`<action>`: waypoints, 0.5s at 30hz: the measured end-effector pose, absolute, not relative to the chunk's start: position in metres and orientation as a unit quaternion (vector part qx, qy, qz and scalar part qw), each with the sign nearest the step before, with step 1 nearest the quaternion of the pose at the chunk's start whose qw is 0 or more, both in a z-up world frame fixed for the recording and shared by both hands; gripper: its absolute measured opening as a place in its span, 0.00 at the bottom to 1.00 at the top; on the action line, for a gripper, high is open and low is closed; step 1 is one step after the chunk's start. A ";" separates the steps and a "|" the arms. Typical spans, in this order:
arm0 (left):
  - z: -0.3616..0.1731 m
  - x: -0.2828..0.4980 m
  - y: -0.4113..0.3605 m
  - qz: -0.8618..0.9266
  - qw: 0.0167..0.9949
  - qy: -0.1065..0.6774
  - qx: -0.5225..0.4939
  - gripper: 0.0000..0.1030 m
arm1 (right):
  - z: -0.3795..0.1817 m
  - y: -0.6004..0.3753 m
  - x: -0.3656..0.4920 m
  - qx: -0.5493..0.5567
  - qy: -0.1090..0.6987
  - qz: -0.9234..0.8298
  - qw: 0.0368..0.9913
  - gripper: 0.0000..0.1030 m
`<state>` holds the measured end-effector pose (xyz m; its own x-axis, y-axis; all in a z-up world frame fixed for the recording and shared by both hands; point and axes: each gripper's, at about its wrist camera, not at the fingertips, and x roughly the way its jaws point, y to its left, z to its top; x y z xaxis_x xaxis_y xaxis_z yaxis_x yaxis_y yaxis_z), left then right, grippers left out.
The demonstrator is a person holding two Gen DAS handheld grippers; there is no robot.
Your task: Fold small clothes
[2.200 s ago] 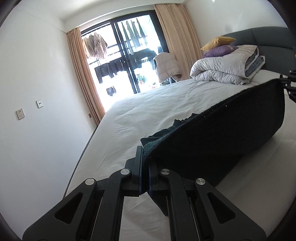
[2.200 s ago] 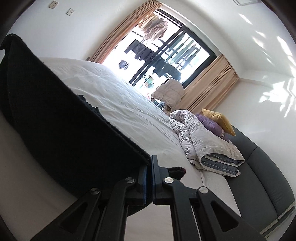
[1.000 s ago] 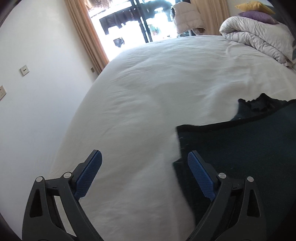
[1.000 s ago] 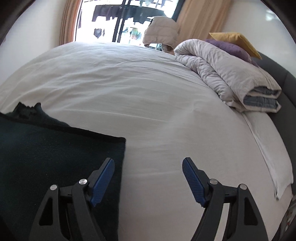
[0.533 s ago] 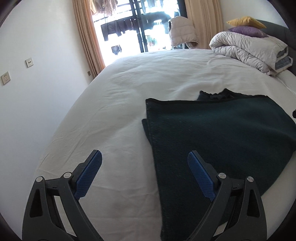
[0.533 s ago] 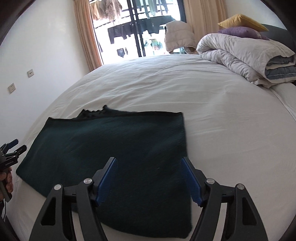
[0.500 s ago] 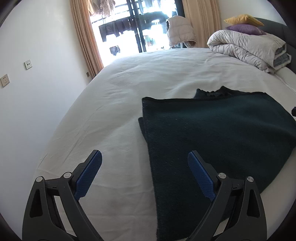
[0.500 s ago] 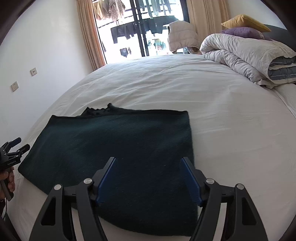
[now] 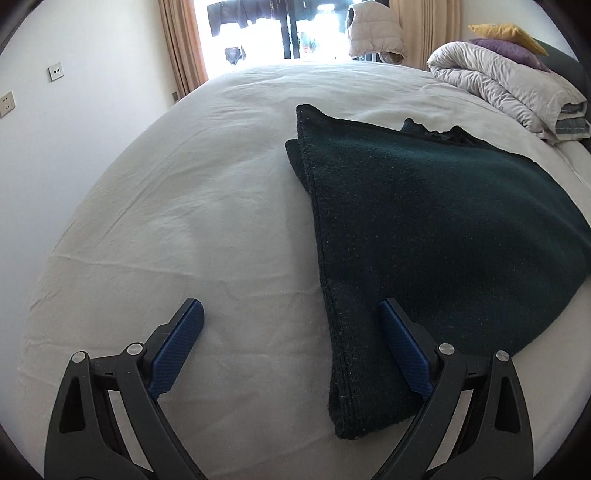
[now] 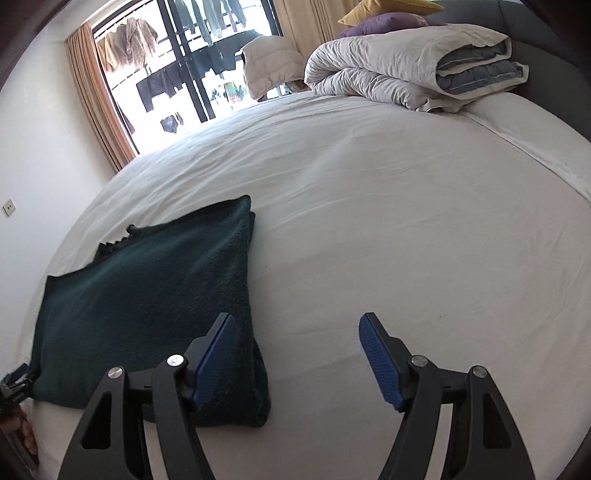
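Dark green knit garment (image 9: 436,221) on white bed sheet (image 9: 221,206); blue textured gripper pads (image 10: 216,363); grey-white quilt (image 10: 406,70) far right; yellow (image 9: 506,32), purple pillows (image 9: 509,50); tan curtains (image 10: 98,99).

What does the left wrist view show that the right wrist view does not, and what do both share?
Only the left wrist view shows the left claw, open, straddling the near left edge of the dark green folded garment. Only the right wrist view shows the right claw, open at the garment's right edge, and the hanging laundry. Both share the garment, white bed sheet, rolled duvet and cushions.
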<state>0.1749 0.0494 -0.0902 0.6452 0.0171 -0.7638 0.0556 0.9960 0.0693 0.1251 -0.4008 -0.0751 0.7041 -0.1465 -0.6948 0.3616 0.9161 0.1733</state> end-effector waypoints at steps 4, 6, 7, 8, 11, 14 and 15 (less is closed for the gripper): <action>-0.090 0.176 0.053 -0.009 0.904 0.426 0.040 0.94 | -0.080 -0.391 0.125 0.178 0.372 -0.096 0.906 0.71; -0.091 0.177 0.053 -0.008 0.903 0.428 0.042 0.94 | -0.087 -0.380 0.135 0.152 0.390 -0.087 0.904 0.71; -0.091 0.177 0.053 -0.009 0.903 0.428 0.042 0.94 | -0.094 -0.376 0.141 0.139 0.406 -0.082 0.900 0.71; -0.092 0.179 0.053 -0.009 0.902 0.429 0.041 0.94 | -0.103 -0.373 0.147 0.124 0.427 -0.087 0.891 0.70; -0.093 0.178 0.055 -0.010 0.901 0.431 0.039 0.94 | -0.108 -0.372 0.150 0.086 0.421 -0.112 0.896 0.65; -0.095 0.178 0.055 -0.011 0.901 0.431 0.042 0.95 | -0.108 -0.381 0.154 0.068 0.424 -0.131 0.894 0.64; -0.096 0.179 0.055 -0.011 0.901 0.431 0.042 0.95 | -0.109 -0.383 0.157 0.059 0.427 -0.128 0.893 0.64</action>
